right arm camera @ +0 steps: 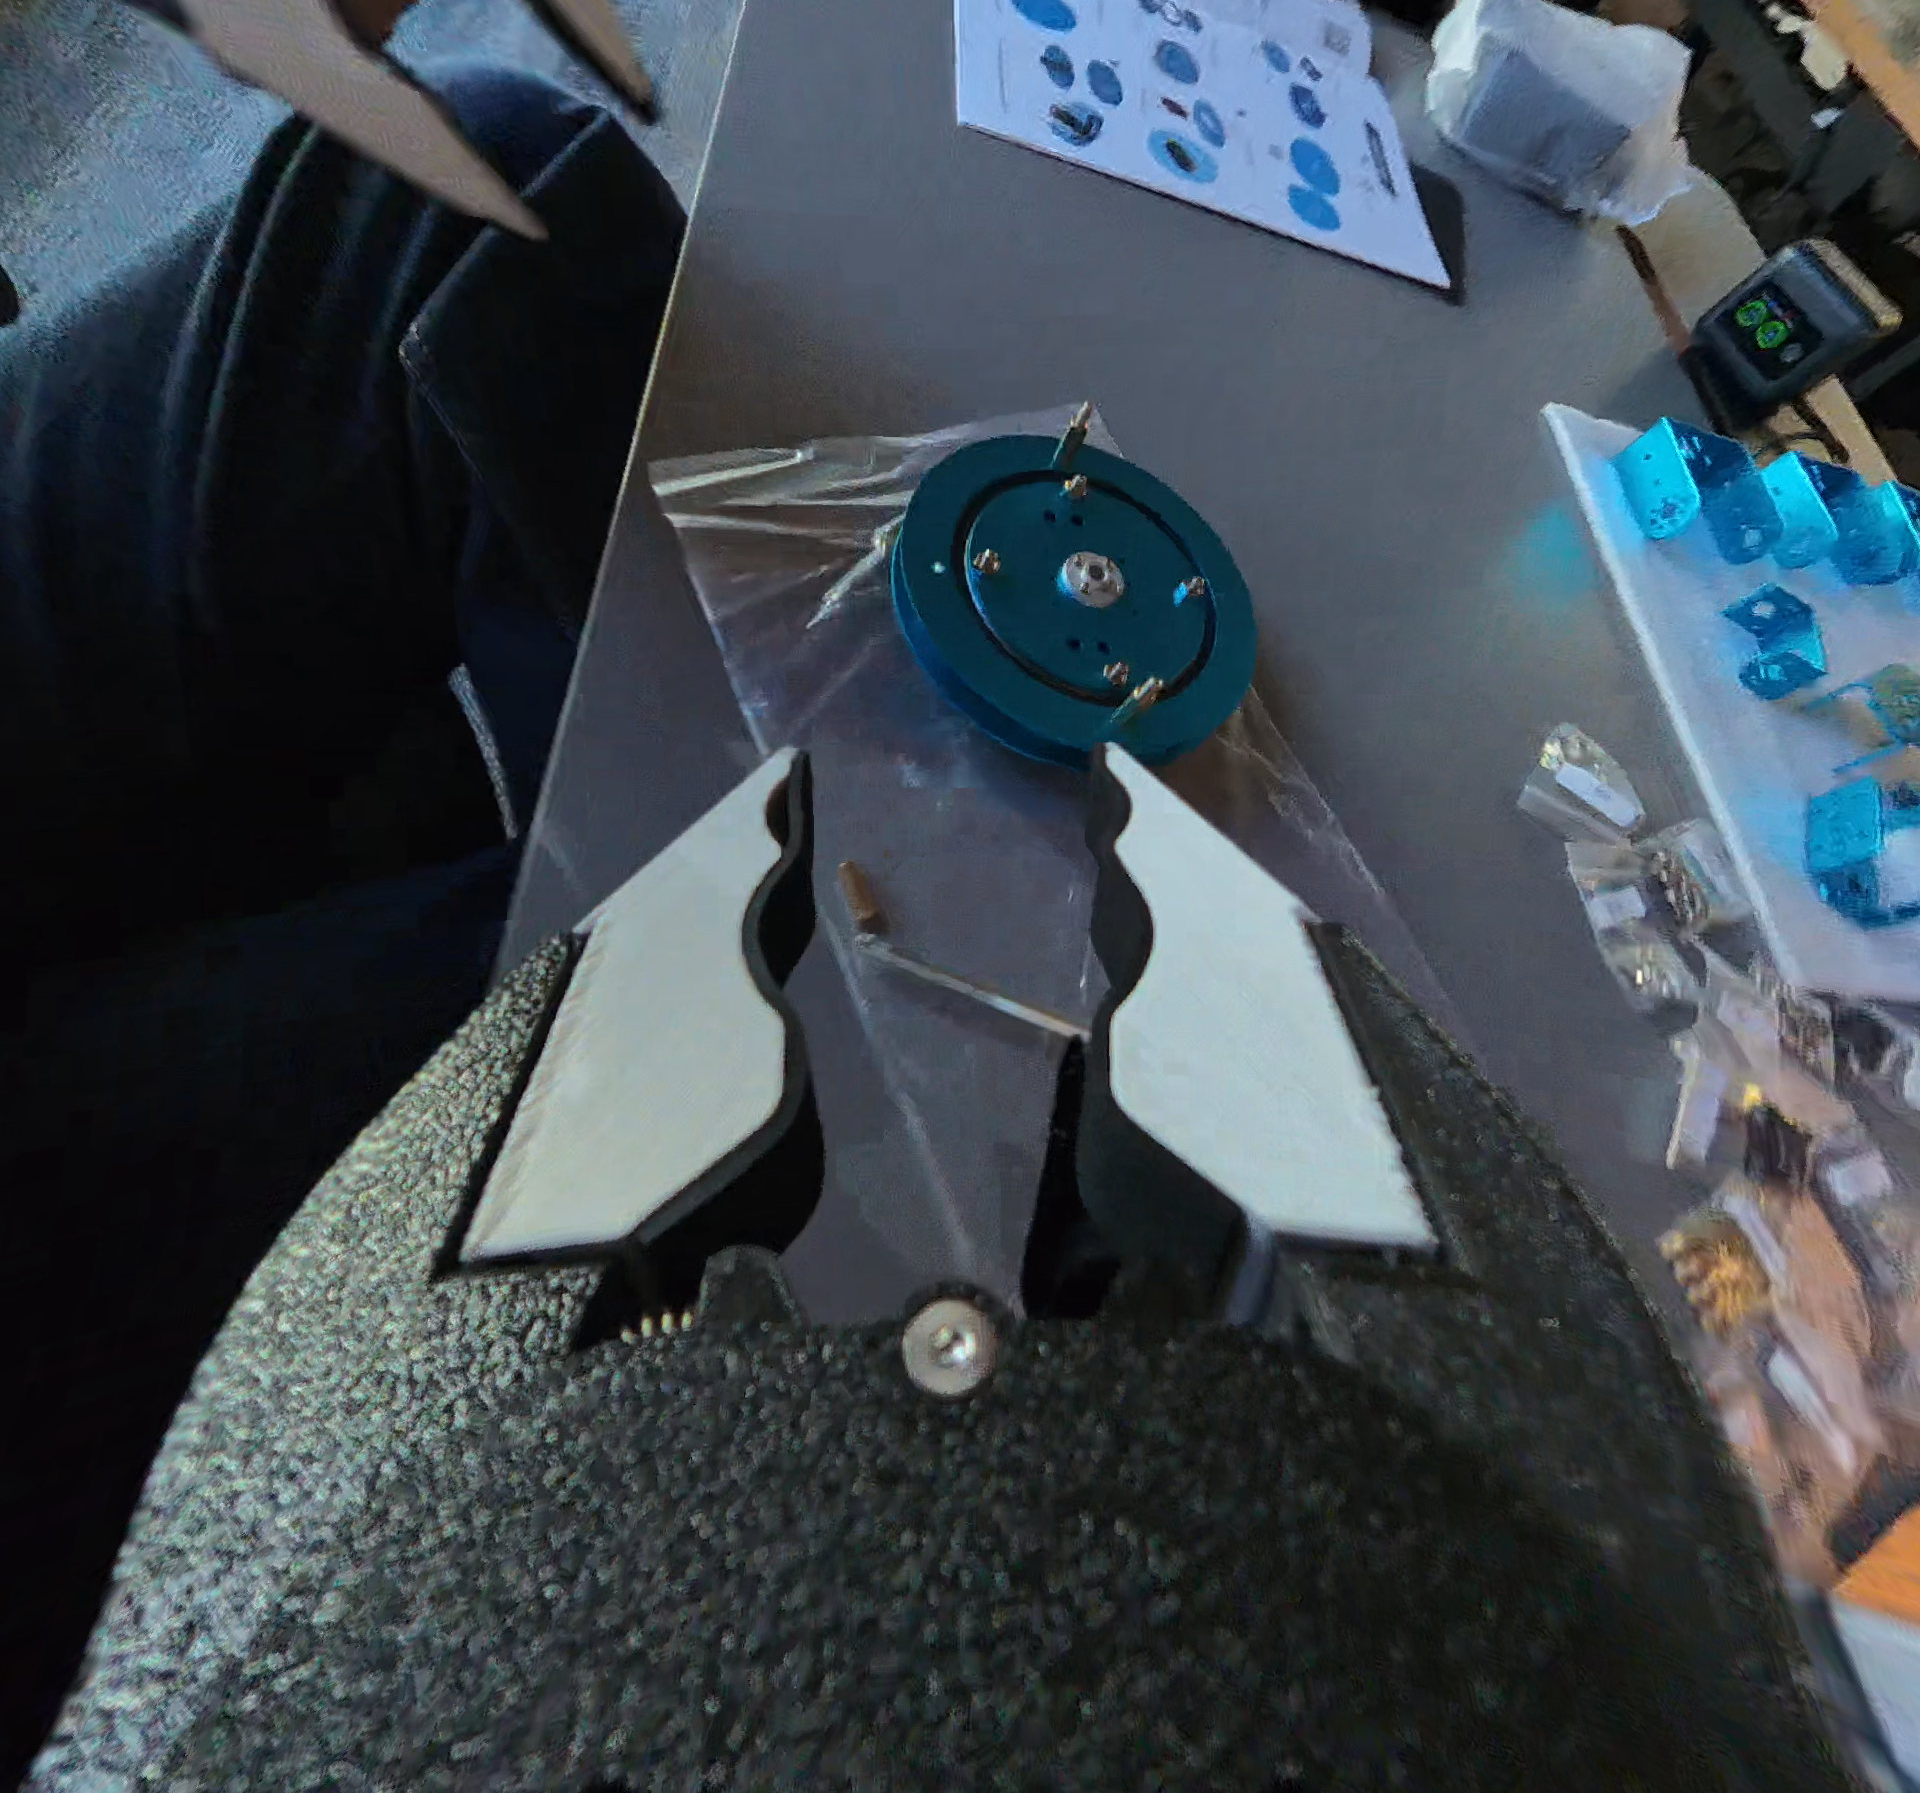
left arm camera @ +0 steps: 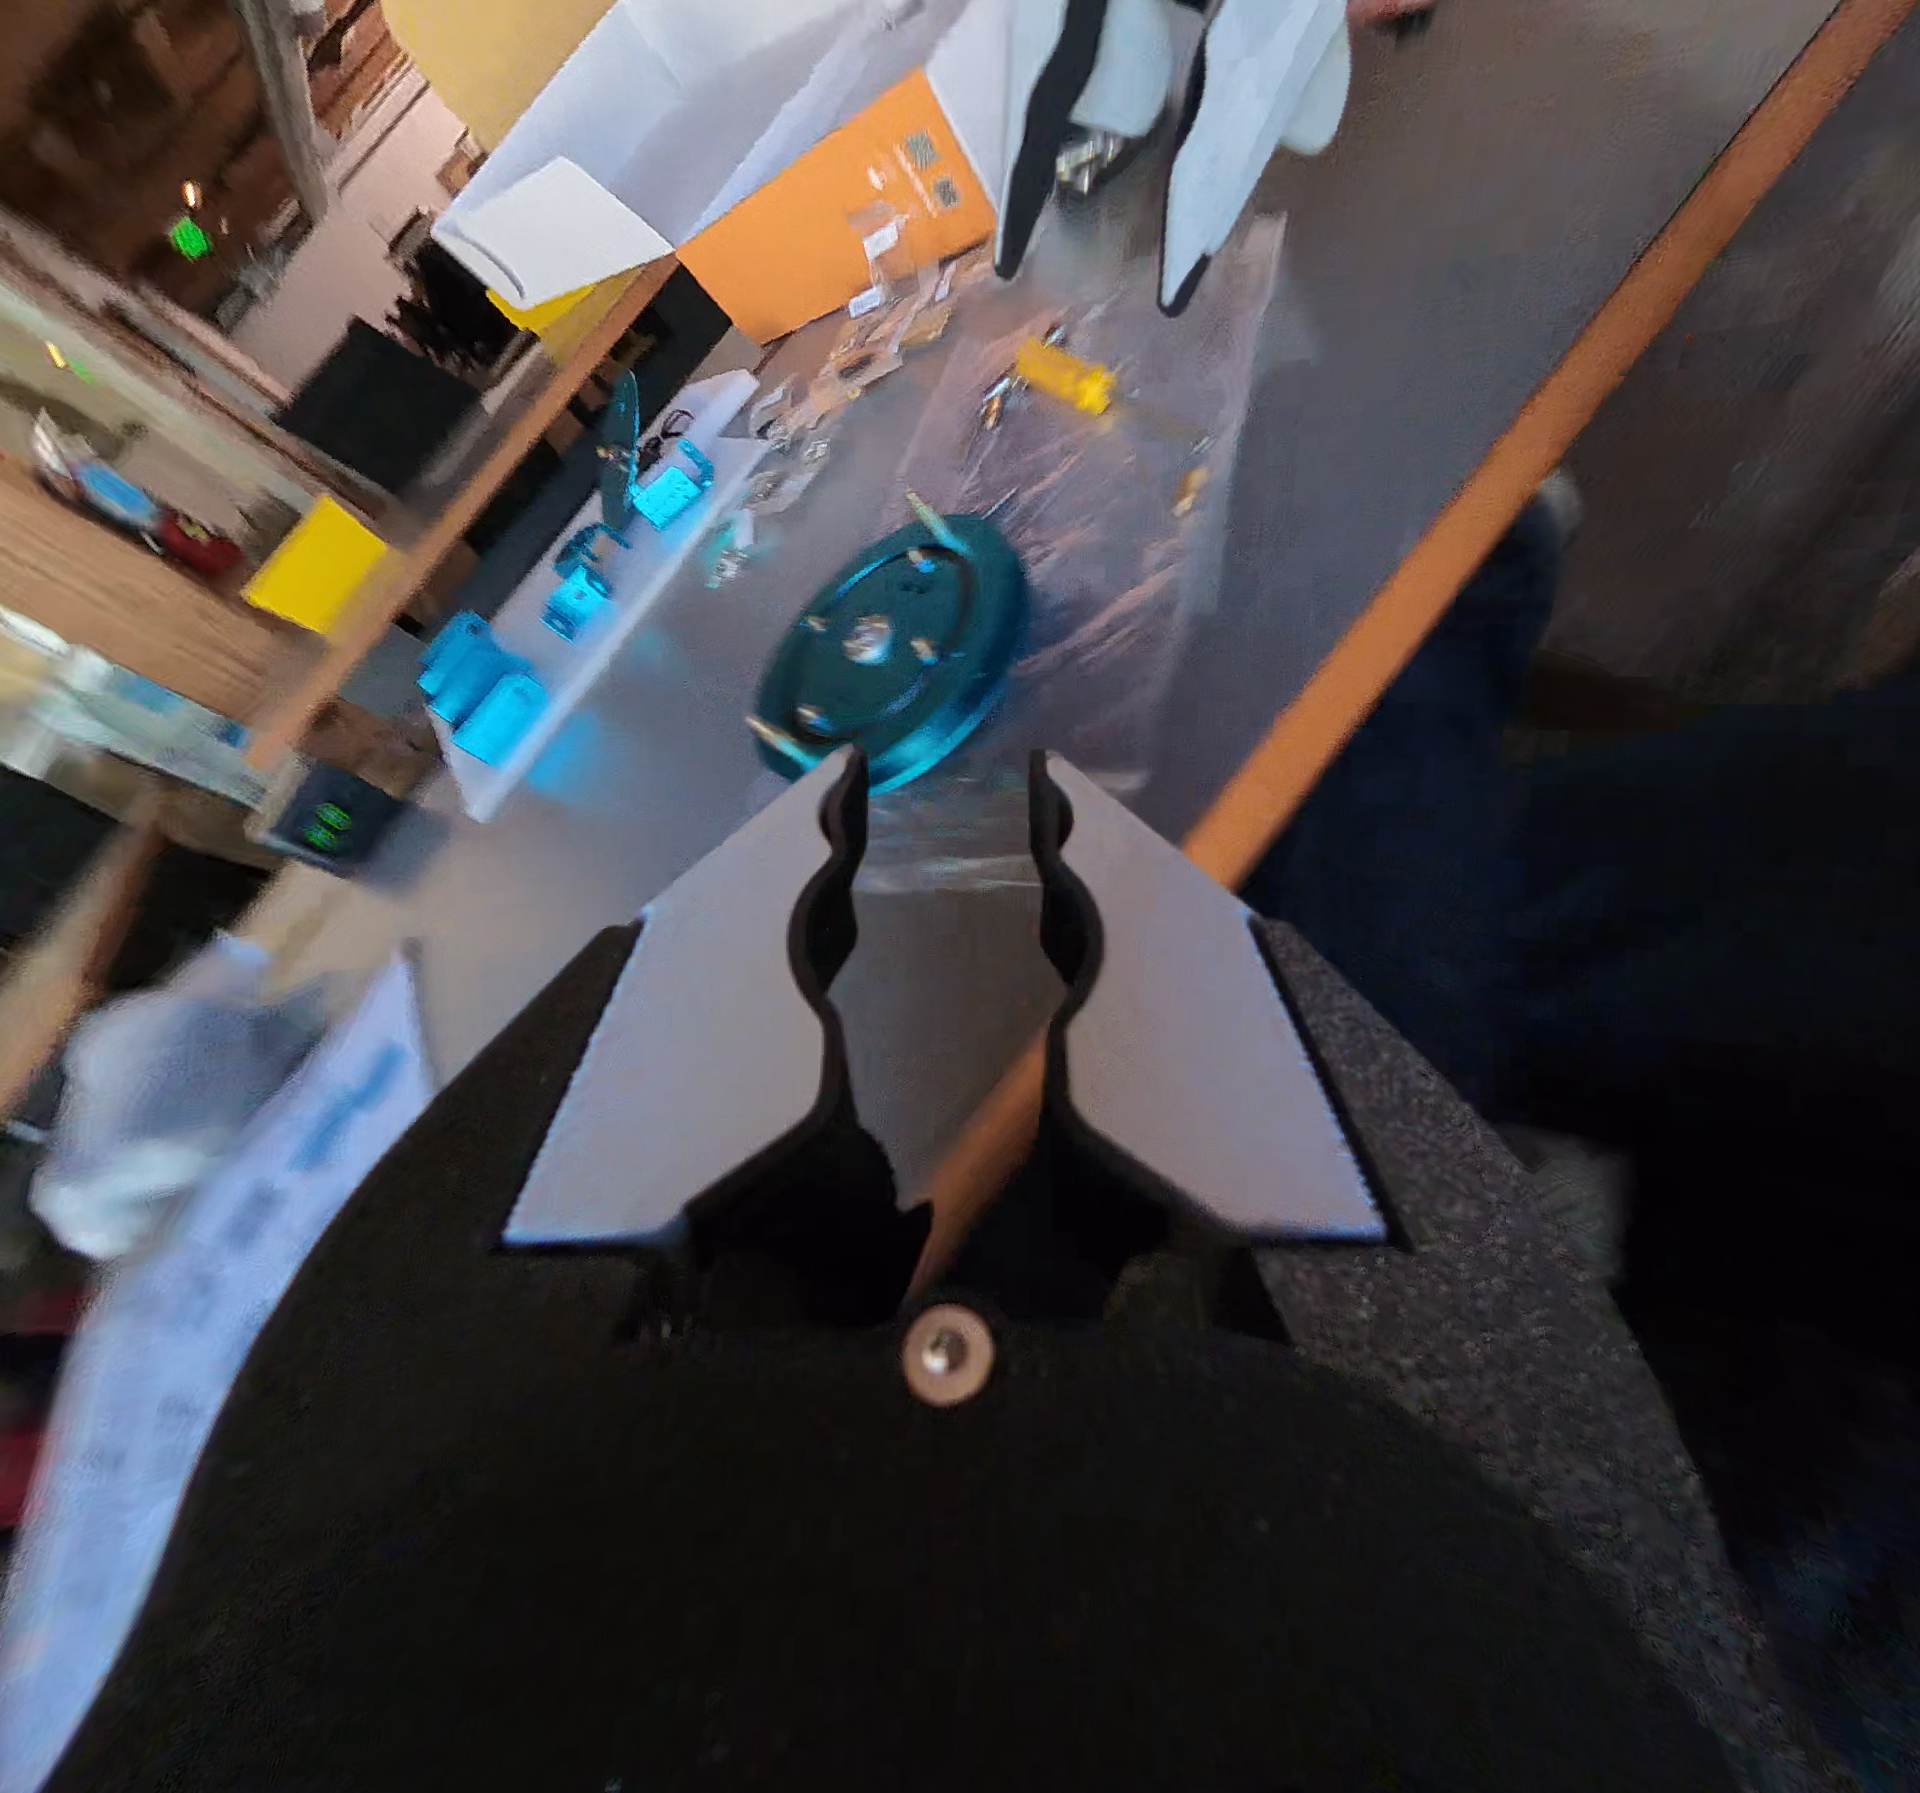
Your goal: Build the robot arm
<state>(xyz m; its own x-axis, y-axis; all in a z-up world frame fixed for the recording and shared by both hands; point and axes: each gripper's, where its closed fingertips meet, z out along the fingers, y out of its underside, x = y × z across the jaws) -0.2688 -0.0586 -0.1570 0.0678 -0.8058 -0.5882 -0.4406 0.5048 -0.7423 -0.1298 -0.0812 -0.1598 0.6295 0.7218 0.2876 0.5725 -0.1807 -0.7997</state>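
Note:
A round blue metal disc (right arm camera: 1075, 595) with brass standoffs and a silver hub lies on a clear plastic bag (right arm camera: 935, 808) on the grey table. It also shows in the left wrist view (left arm camera: 894, 647). My right gripper (right arm camera: 951, 761) is open and empty, hovering just short of the disc. A small brass standoff (right arm camera: 860, 896) lies on the bag between its fingers. My left gripper (left arm camera: 948, 764) is open and empty, near the table's front edge, just short of the disc. The right gripper's fingers (left arm camera: 1195, 185) show at the top of the left wrist view.
A white tray (right arm camera: 1662, 663) with blue metal brackets (right arm camera: 1766, 507) stands right of the disc. Small bags of hardware (right arm camera: 1704, 964) lie beside it. An instruction sheet (right arm camera: 1195, 70) lies at the far end. An orange and white box (left arm camera: 831, 216) and a yellow part (left arm camera: 1065, 377) are nearby. A person's dark clothing (right arm camera: 312, 600) is at the table edge. The grippers' ends are close to 15 cm from one another.

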